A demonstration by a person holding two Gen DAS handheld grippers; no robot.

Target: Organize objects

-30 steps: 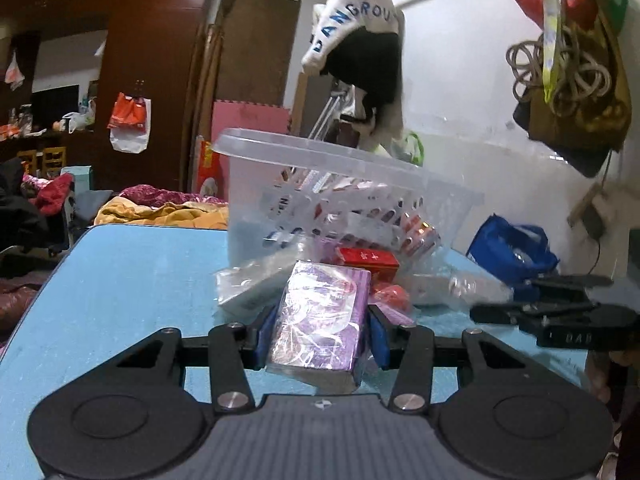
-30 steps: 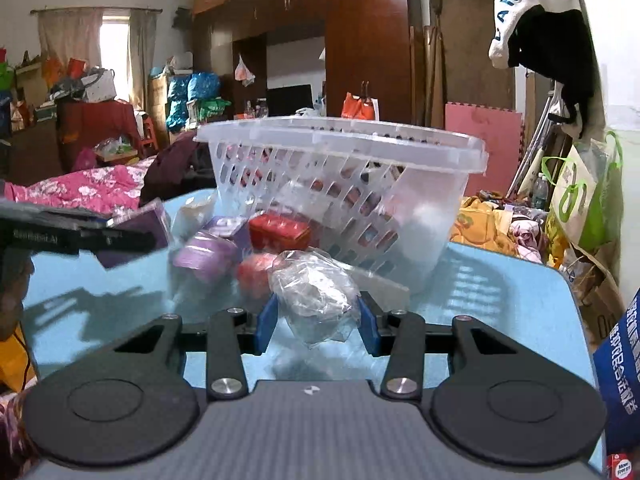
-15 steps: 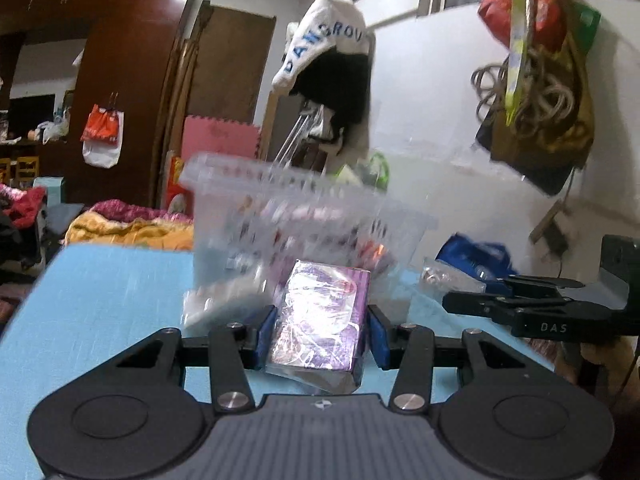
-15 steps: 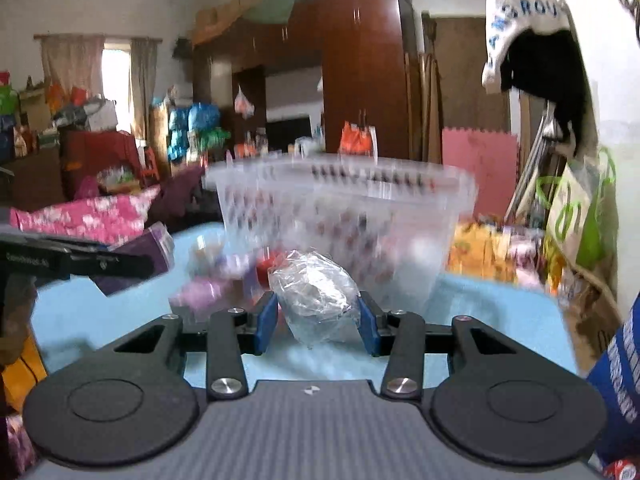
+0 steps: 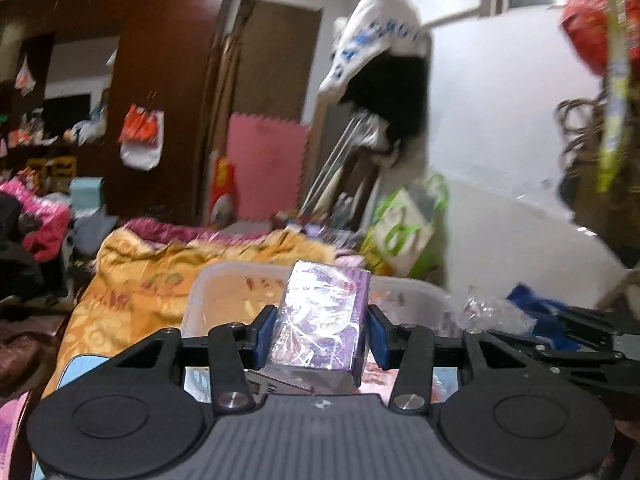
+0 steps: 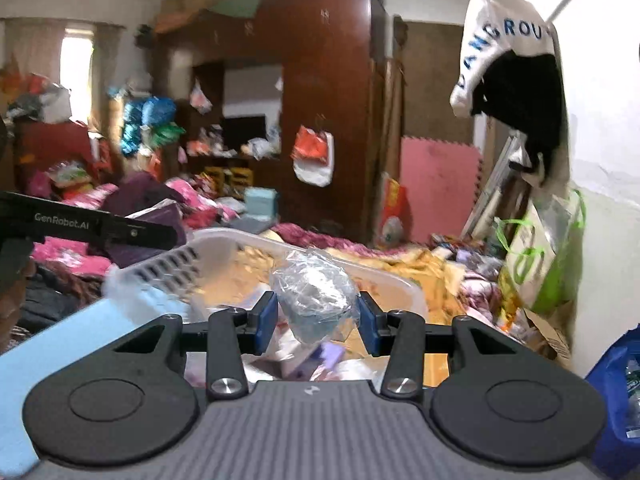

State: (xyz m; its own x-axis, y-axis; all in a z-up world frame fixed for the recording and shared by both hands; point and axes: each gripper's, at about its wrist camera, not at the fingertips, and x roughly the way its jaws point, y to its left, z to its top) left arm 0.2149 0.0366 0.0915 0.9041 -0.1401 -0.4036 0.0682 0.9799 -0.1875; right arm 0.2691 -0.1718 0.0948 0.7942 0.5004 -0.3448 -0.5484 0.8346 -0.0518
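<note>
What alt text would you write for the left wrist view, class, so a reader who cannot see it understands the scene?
The left gripper clamps a purple plastic-wrapped box above the rim of a white plastic basket. The right gripper, holding a crinkled clear bag, enters from the right; a cluttered room blurs behind.

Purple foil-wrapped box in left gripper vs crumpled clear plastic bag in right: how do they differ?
The purple foil-wrapped box is rigid, flat-sided and opaque; the crumpled clear plastic bag is shapeless and see-through. The box fills the left gripper squarely; the bag bulges above the right gripper. Both are clamped above the white plastic basket.
</note>
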